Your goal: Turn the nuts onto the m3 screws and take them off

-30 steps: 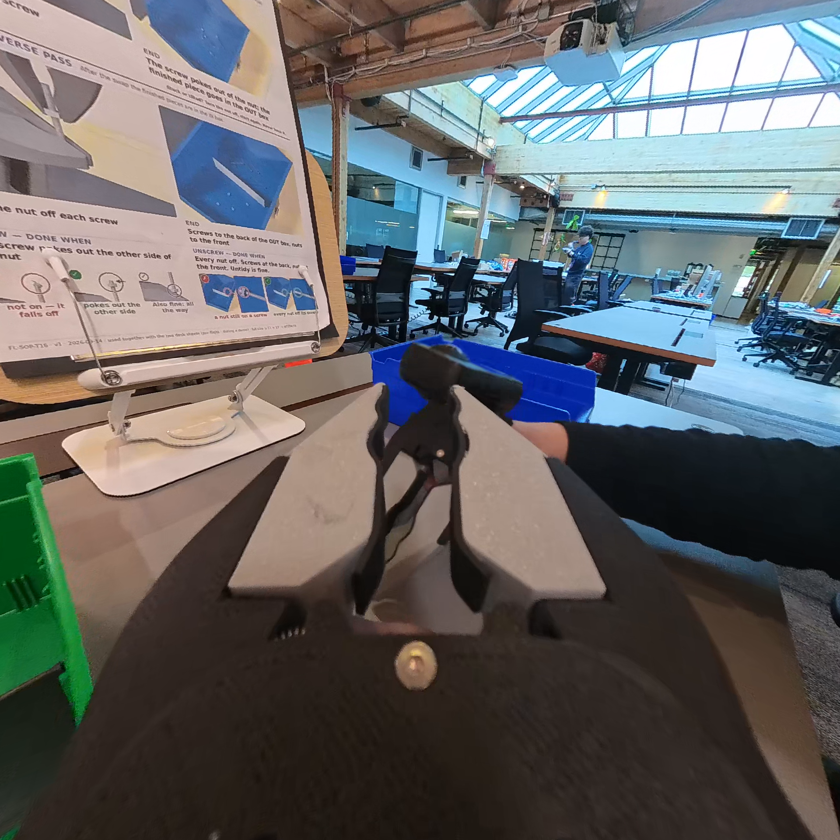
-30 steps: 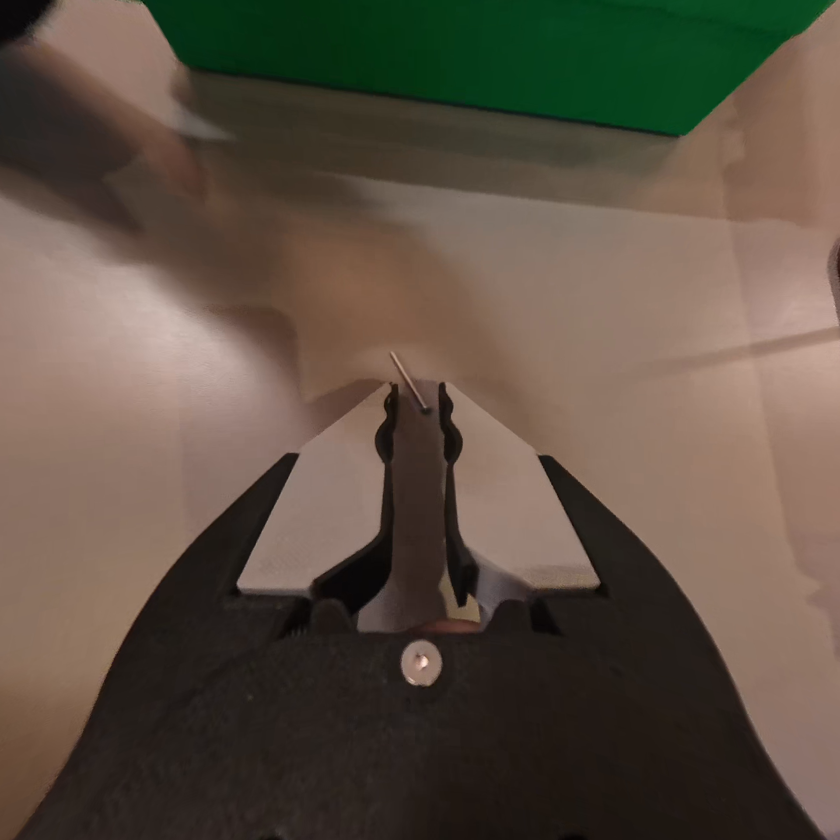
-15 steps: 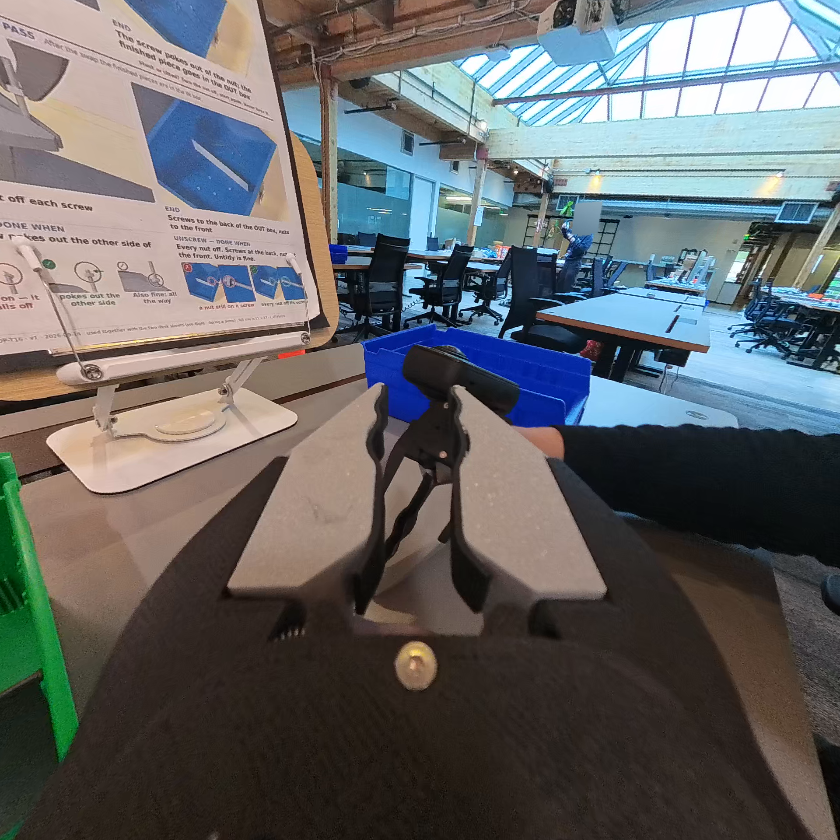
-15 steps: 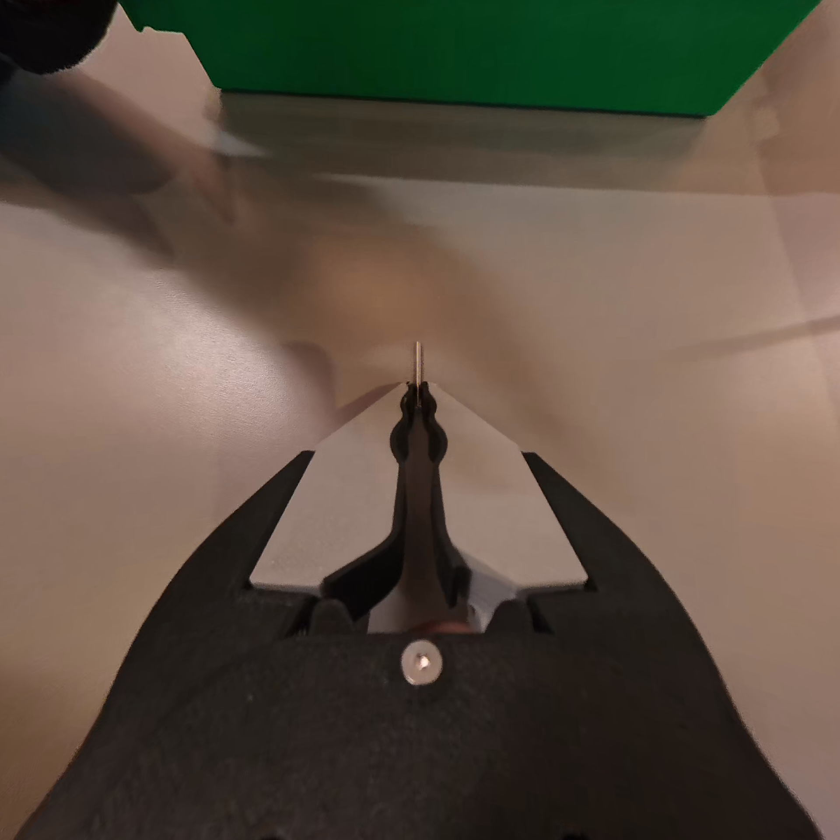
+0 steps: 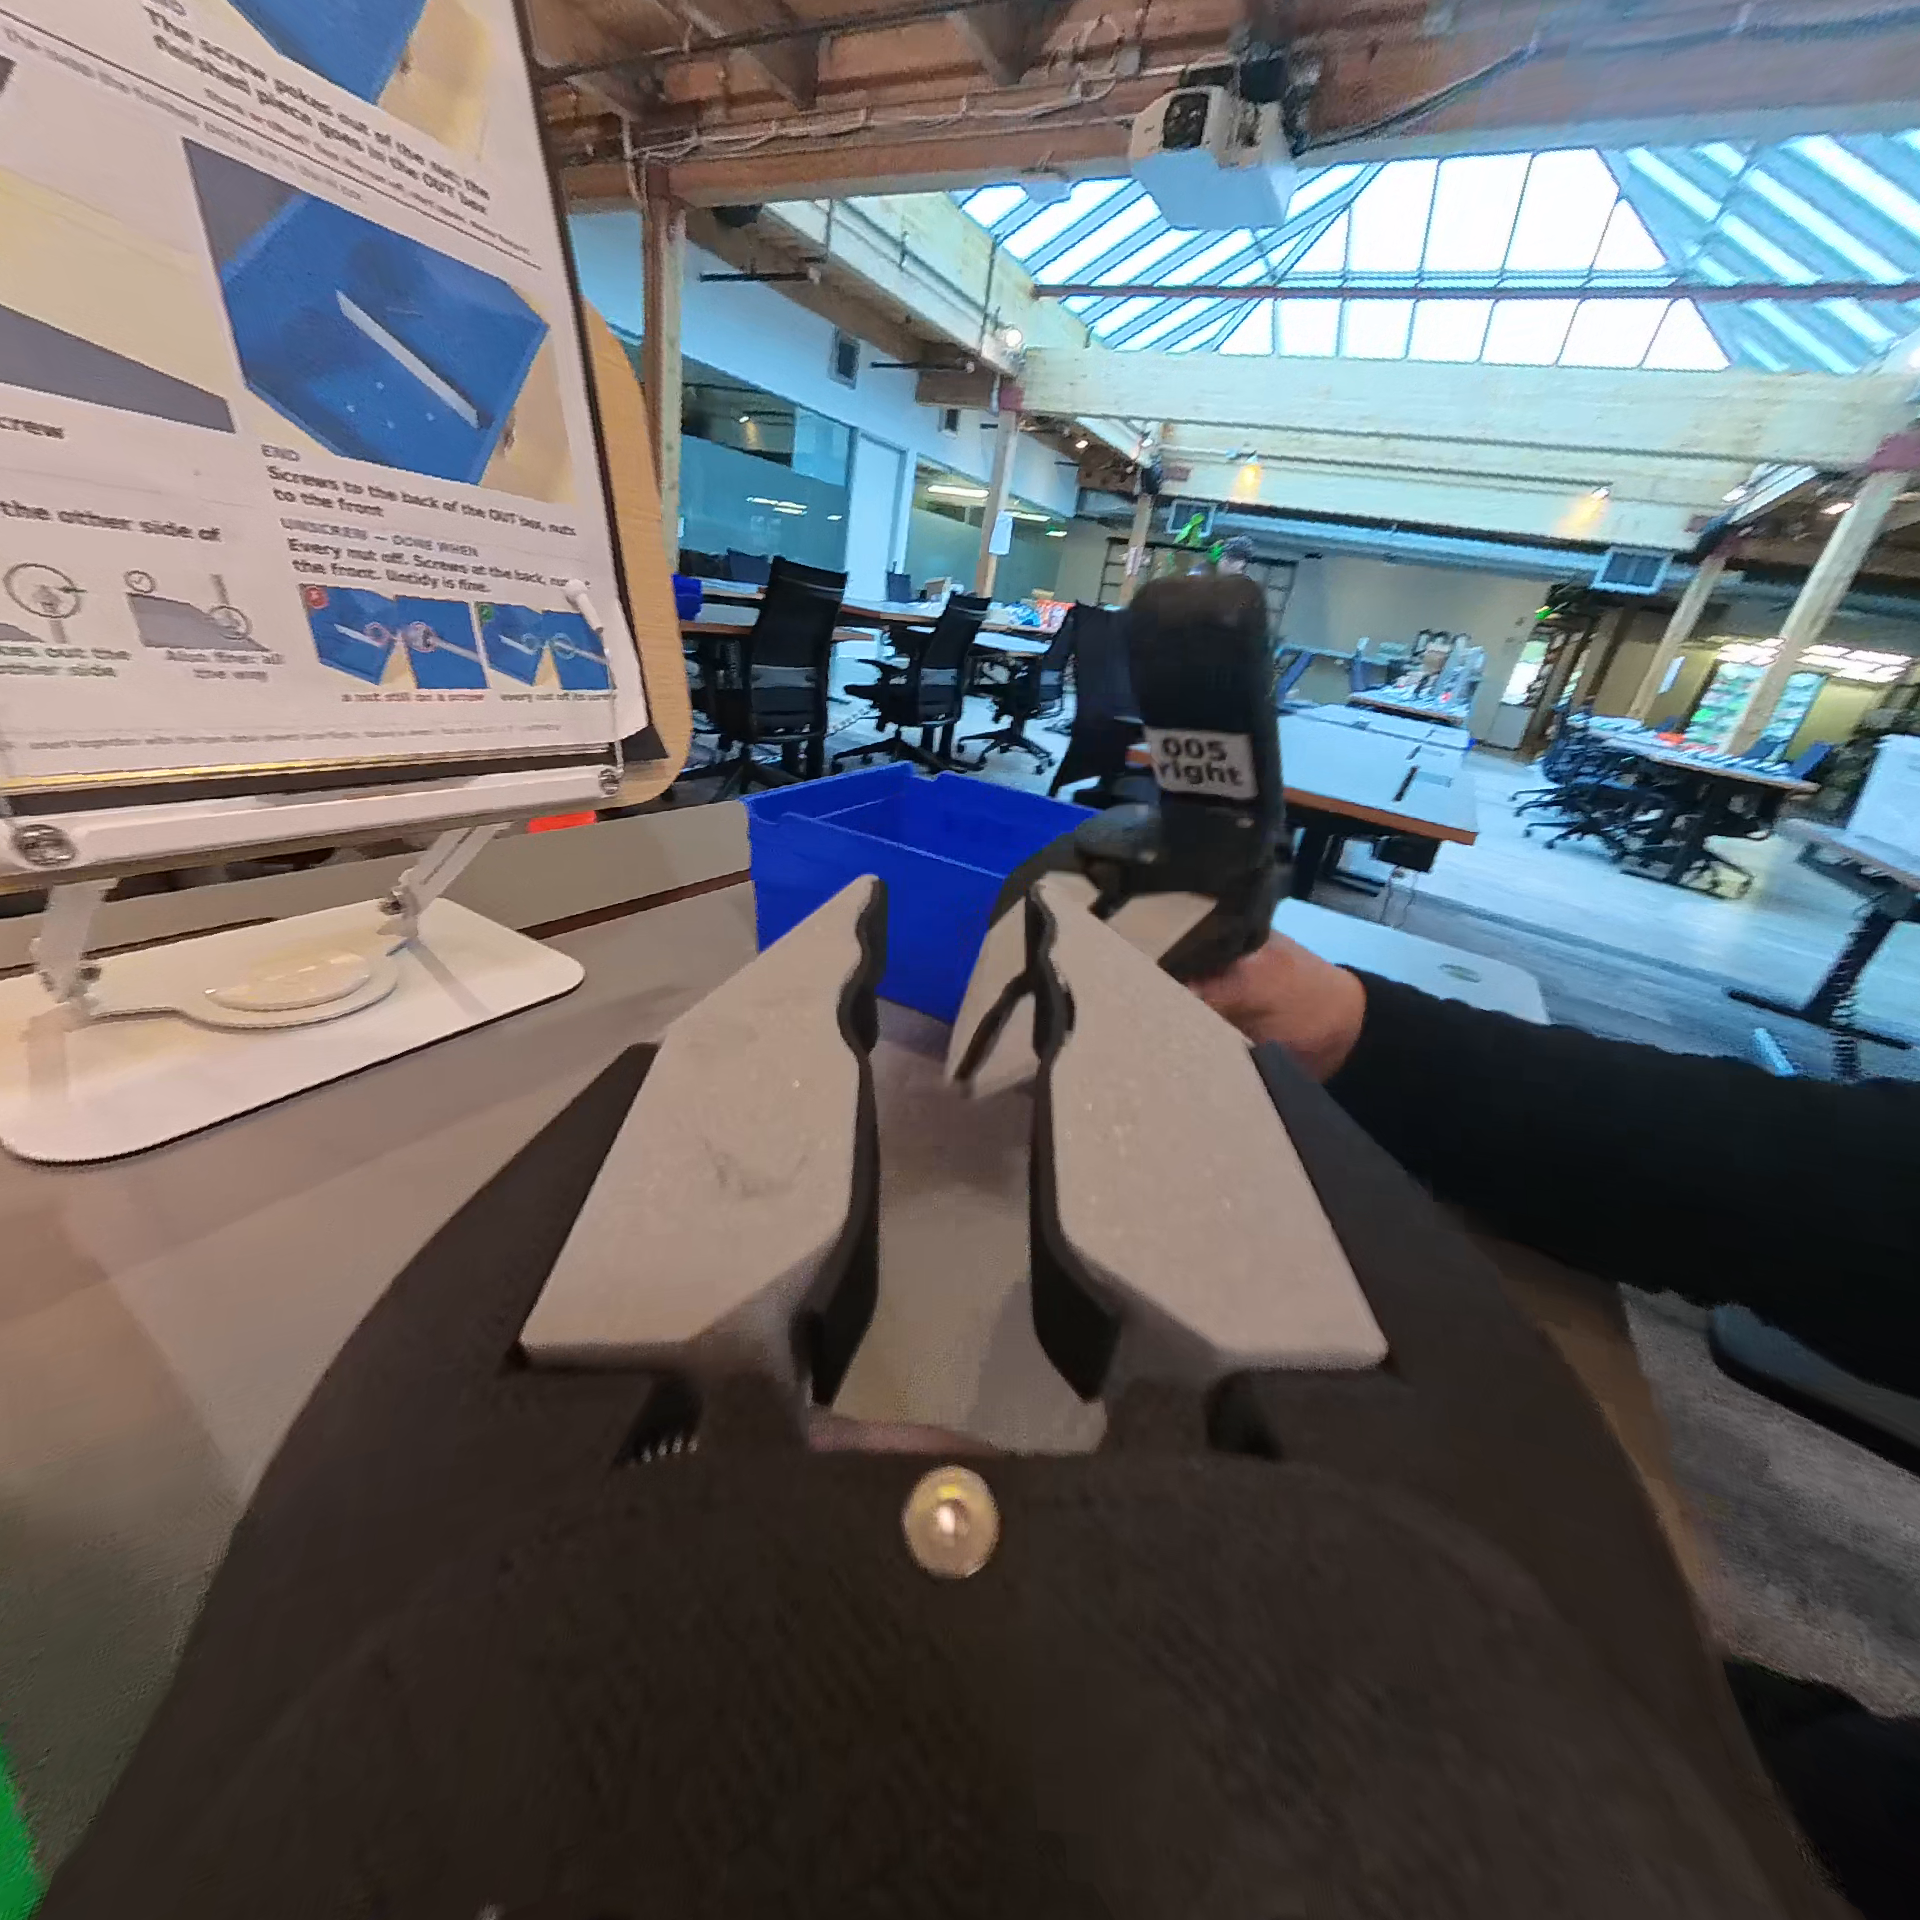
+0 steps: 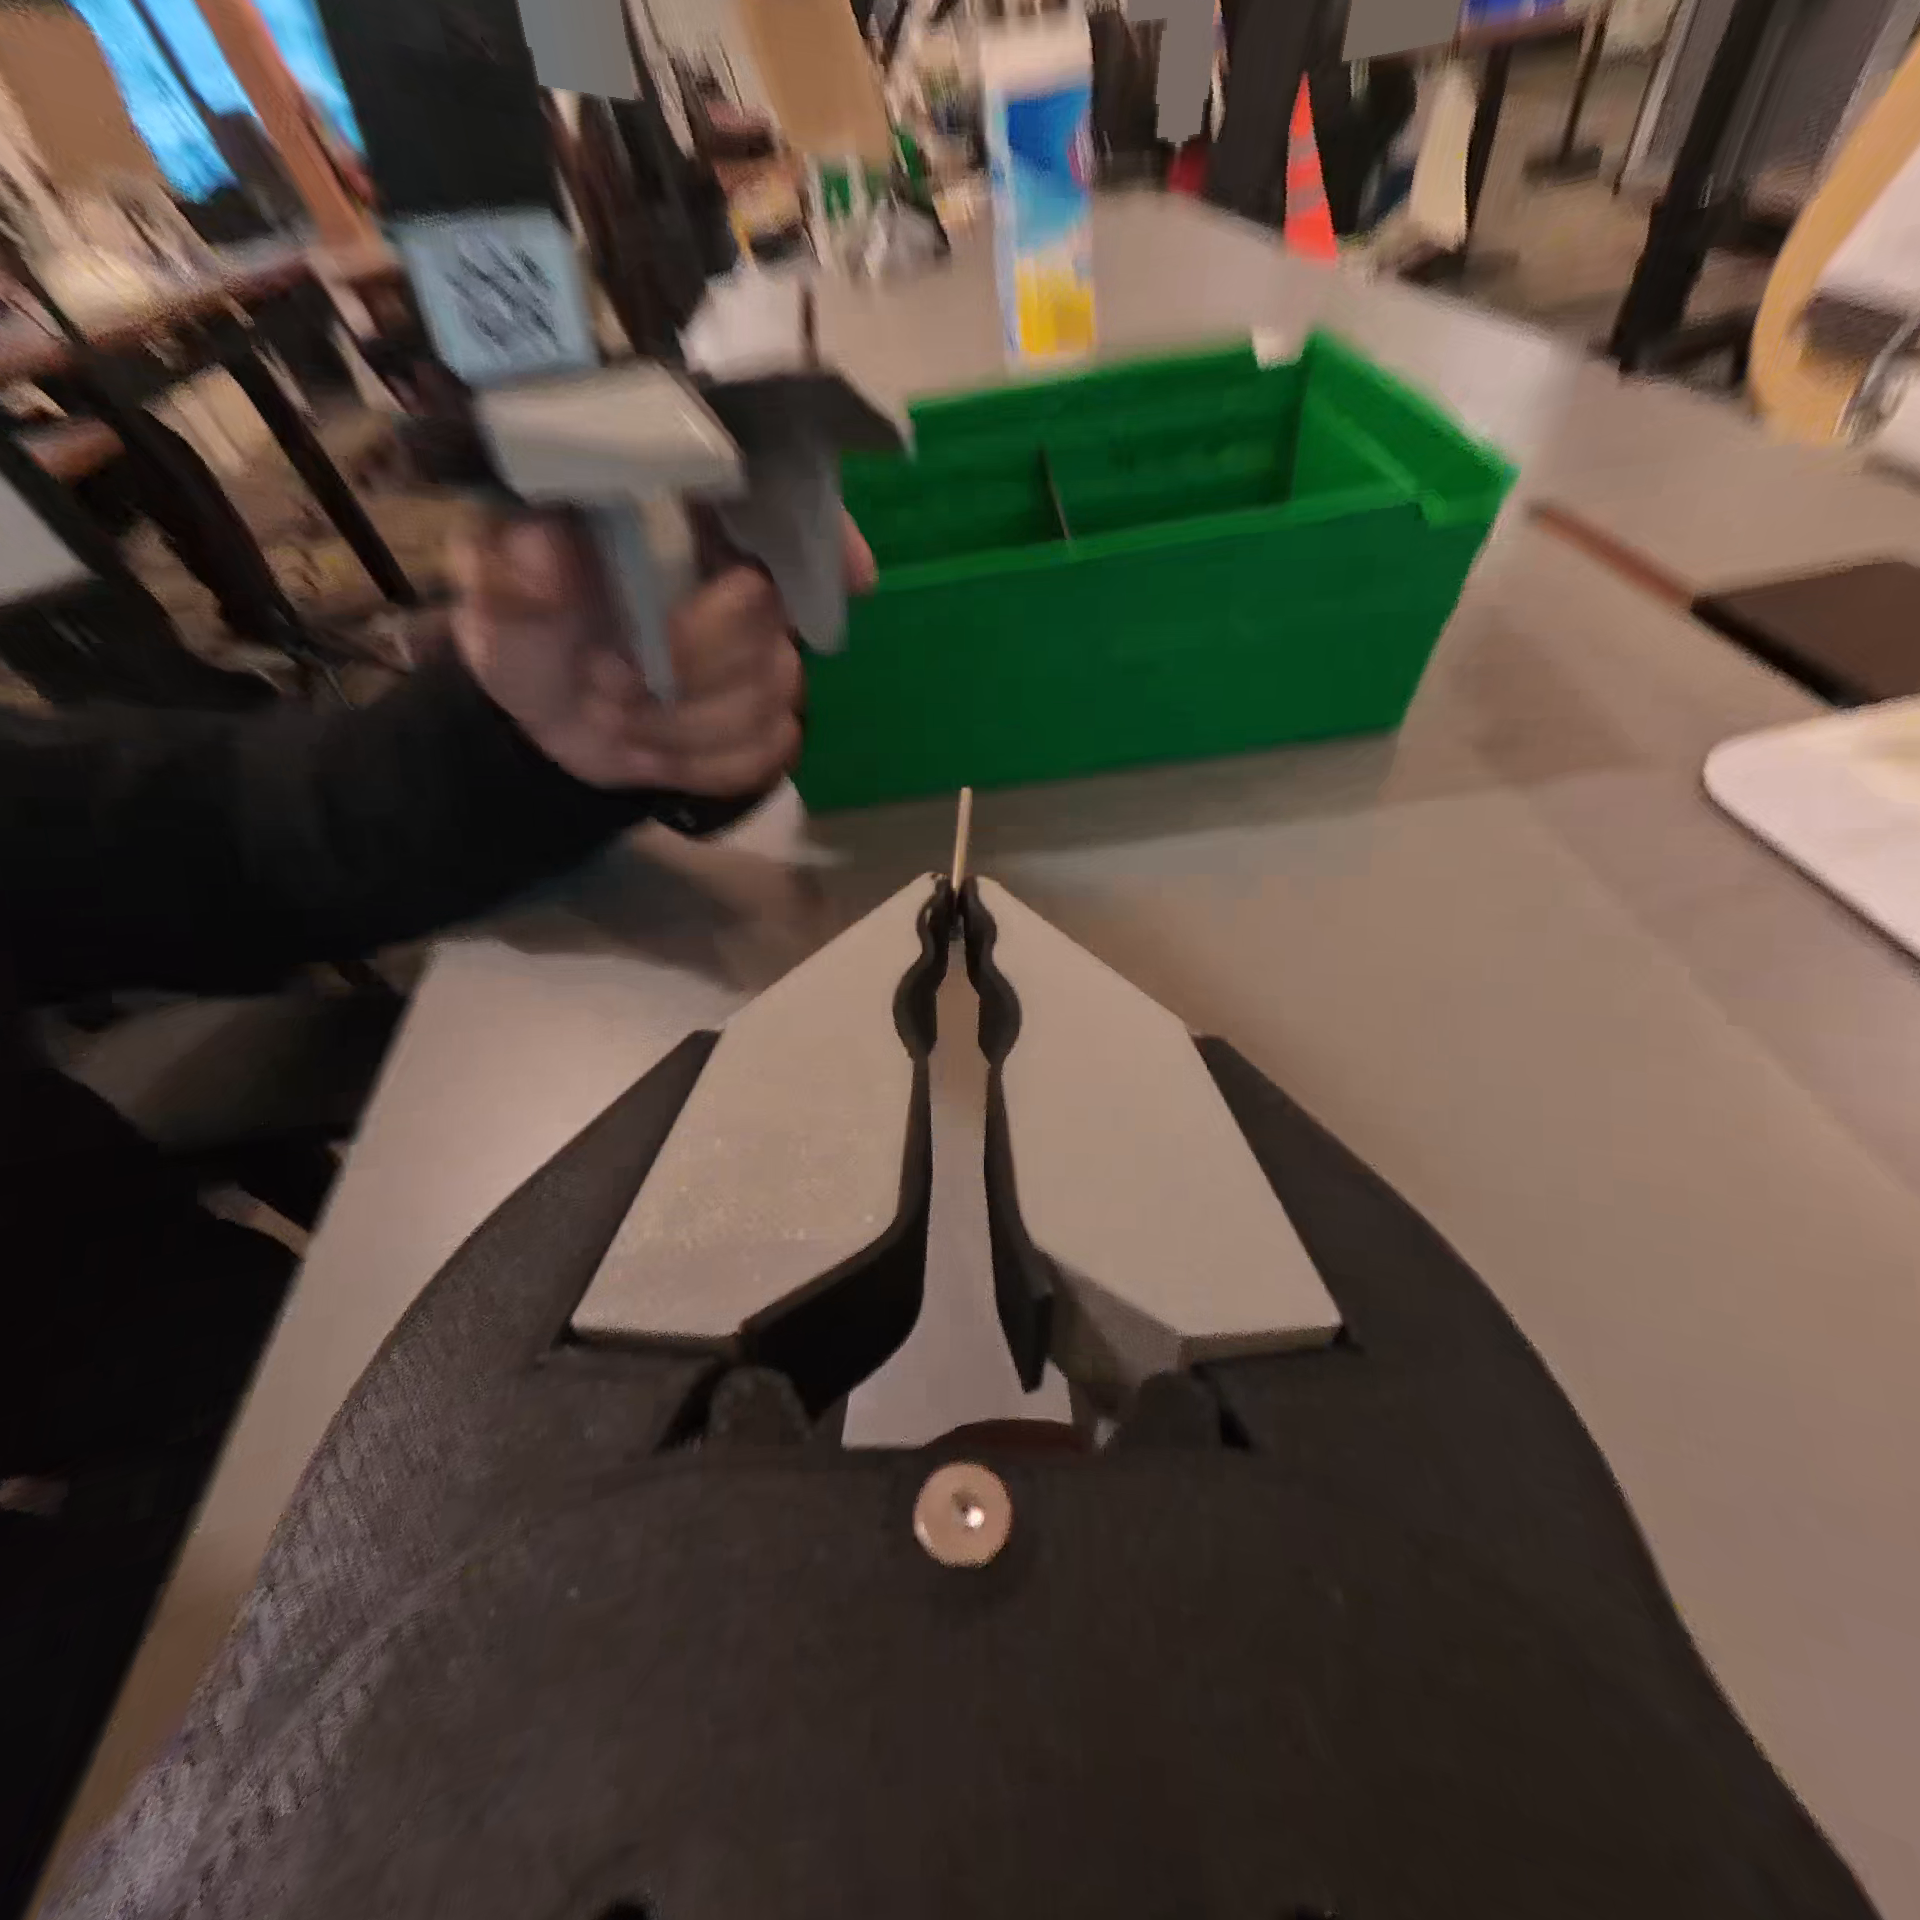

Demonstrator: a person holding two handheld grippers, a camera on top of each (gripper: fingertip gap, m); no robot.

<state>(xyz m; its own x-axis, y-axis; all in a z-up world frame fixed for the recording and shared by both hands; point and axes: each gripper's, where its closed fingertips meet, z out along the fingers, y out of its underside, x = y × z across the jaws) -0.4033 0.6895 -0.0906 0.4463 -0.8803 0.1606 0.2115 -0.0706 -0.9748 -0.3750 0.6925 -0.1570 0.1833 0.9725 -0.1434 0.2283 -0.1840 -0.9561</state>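
Observation:
My right gripper point(image 6: 952, 896) is shut on a thin metal screw point(image 6: 964, 831), which sticks out forward from the tips, held above the grey table point(image 6: 1455, 1091). My left gripper point(image 5: 951, 914) is open and empty, raised above the table. The right gripper's black handle point(image 5: 1195, 686), held by a hand, stands just beyond my left fingertips. In the right wrist view the left gripper shows blurred at the upper left, fingers point(image 6: 816, 540) pointing down, held by a hand in a black sleeve. I see no nut.
A green divided bin point(image 6: 1143, 644) stands behind the screw. A blue bin point(image 5: 894, 862) stands at the table's far side. An instruction sheet point(image 5: 312, 416) rests on a white stand point(image 5: 312, 997) at the left. Office desks and chairs lie beyond. Tip to tip, the grippers are about 8 cm apart.
My right gripper shut on the screw that lay on the table, then lifted it and tilted level. My left gripper stayed open and swung slightly left.

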